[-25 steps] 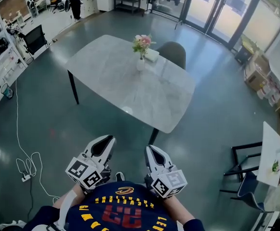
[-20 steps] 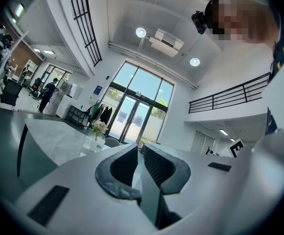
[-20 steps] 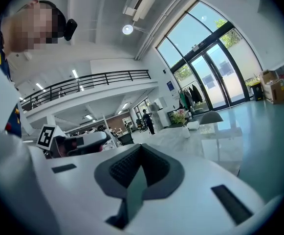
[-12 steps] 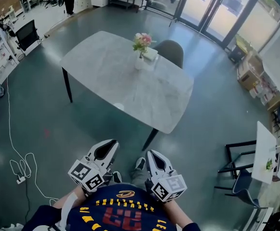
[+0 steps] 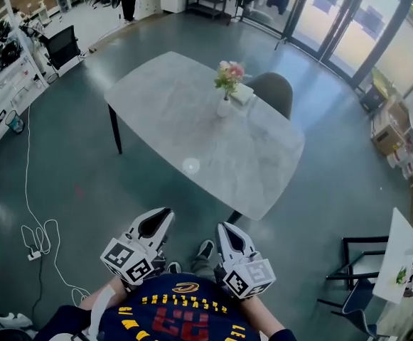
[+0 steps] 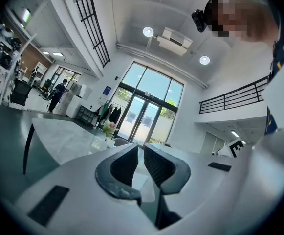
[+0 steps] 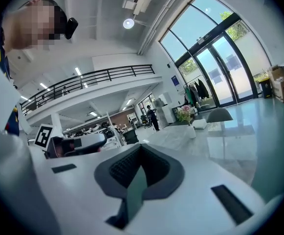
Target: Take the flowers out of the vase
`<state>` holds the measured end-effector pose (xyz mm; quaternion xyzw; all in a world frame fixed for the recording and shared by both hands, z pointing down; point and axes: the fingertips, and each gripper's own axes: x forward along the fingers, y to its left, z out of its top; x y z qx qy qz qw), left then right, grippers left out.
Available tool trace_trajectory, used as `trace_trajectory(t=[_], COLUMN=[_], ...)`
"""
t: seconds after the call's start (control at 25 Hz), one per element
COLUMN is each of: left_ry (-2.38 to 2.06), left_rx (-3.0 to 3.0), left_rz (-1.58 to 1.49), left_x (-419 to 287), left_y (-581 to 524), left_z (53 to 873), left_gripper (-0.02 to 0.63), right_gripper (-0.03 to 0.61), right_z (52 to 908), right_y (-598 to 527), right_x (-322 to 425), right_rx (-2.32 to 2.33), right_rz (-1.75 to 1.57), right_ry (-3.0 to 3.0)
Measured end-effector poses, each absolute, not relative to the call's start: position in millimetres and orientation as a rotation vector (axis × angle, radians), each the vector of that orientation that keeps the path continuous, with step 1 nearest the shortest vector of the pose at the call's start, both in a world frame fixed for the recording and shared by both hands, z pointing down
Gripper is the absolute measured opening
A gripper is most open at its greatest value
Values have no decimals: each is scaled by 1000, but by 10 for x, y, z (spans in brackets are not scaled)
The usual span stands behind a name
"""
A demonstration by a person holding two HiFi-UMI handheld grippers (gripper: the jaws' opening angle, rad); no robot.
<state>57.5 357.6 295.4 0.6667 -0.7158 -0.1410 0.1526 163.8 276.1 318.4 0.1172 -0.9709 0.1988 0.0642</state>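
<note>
A small bunch of pink and white flowers (image 5: 229, 72) stands in a white vase (image 5: 224, 108) near the far edge of a grey marble table (image 5: 170, 112). Both grippers are held close to my chest, well short of the table. My left gripper (image 5: 165, 212) is shut with nothing in it, and my right gripper (image 5: 224, 226) is shut and empty beside it. The left gripper view shows its gripper (image 6: 141, 146) pointing level, with the flowers (image 6: 109, 127) small and far ahead. In the right gripper view the gripper (image 7: 141, 146) also points toward the distant flowers (image 7: 184, 113) and vase (image 7: 192, 131).
A white box (image 5: 243, 94) lies next to the vase, and a grey chair (image 5: 274, 89) stands behind the table. A white cable (image 5: 39, 241) trails on the floor at left. Shelving lines the left wall. A black chair (image 5: 348, 251) and a white table (image 5: 397, 254) stand at right.
The view has shifted as I step forward: the table and flowers now sit further right in the picture. Both grippers keep their place before my chest, still shut.
</note>
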Motion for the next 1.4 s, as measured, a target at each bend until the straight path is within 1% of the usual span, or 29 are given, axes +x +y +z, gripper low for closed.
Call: trace_trajectory(t=[0.64, 1.04, 1.4], left_ry=[-2190, -2221, -2123], left_rx=[1802, 1725, 1859], left_rz=[-254, -241, -255], left_x=[413, 195, -313], left_y=[2449, 2380, 2180], left_z=[2887, 3021, 3041], left_gripper=[41, 41, 41], right_gripper=[3, 3, 3], right_z=[3324, 3512, 3524], right_y=[1503, 1330, 1206], right_x=[1321, 1095, 679], right_rx=[193, 159, 331], right_rz=[784, 813, 803], right_ry=[-2952, -2911, -2897])
